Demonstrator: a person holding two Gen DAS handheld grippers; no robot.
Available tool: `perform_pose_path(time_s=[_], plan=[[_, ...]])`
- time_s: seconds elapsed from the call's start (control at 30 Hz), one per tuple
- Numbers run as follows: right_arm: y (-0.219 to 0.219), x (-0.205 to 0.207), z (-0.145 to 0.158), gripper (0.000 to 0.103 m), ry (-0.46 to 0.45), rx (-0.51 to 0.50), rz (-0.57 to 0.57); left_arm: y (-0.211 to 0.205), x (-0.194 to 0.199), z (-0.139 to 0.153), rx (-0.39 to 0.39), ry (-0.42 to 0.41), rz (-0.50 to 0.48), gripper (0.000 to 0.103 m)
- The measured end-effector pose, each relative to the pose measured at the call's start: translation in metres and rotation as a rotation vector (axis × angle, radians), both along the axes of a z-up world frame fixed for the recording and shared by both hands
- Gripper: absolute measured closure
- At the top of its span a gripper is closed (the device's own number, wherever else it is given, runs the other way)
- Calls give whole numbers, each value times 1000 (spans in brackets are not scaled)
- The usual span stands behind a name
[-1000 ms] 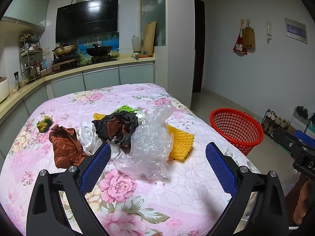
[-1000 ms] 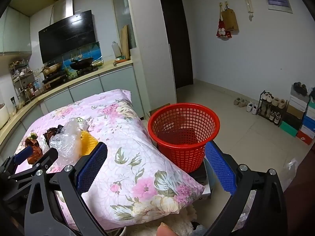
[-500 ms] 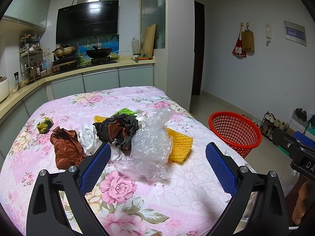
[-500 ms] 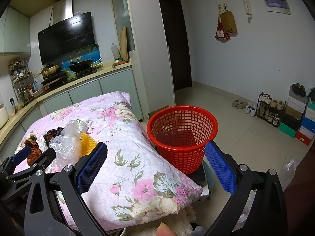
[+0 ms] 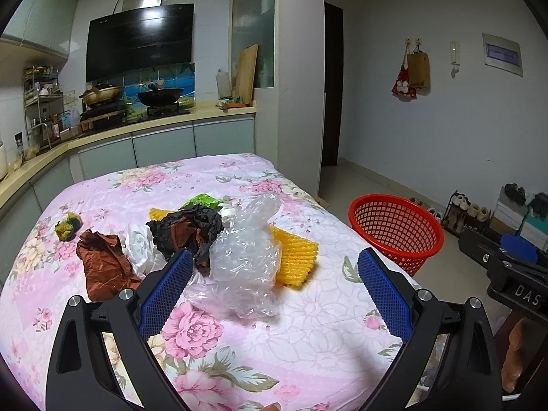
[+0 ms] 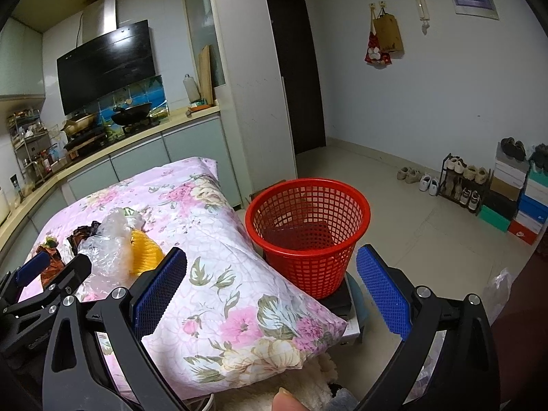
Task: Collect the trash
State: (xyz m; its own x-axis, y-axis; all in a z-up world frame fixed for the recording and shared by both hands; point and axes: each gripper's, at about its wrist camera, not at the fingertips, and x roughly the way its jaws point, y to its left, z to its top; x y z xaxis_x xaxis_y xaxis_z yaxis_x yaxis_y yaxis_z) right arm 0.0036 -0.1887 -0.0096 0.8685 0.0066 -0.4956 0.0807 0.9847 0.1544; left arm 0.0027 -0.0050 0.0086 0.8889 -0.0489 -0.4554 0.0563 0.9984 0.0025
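Trash lies heaped on the floral-covered table (image 5: 239, 335): a clear crumpled plastic bag (image 5: 246, 260), yellow foam netting (image 5: 296, 257), a black and brown wrapper (image 5: 186, 229), a brown wrapper (image 5: 102, 260), white plastic (image 5: 140, 245), a green scrap (image 5: 202, 201) and a small yellow-green wad (image 5: 67, 226). My left gripper (image 5: 274, 294) hovers open just short of the clear bag, holding nothing. A red mesh basket (image 6: 308, 229) stands on a low stand beside the table. My right gripper (image 6: 270, 294) is open and empty, facing the basket (image 5: 394, 229).
A kitchen counter (image 5: 137, 130) with a stove and pans runs behind the table. A white pillar (image 6: 253, 102) and a dark doorway stand at the back. A shoe rack (image 6: 462, 181) and shoe boxes (image 6: 517, 198) line the right wall. Tiled floor lies around the basket.
Both views have tilted up slightly, so the trash heap and the basket sit a little lower in frame. Both grippers stay open and empty.
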Motion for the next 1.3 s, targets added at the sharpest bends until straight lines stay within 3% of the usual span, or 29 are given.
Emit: perform_pose_path(time_s=[1.3], plan=[[-1,0,-1,7,2,4,0,-3,-3,-4,-1,9,0,9]])
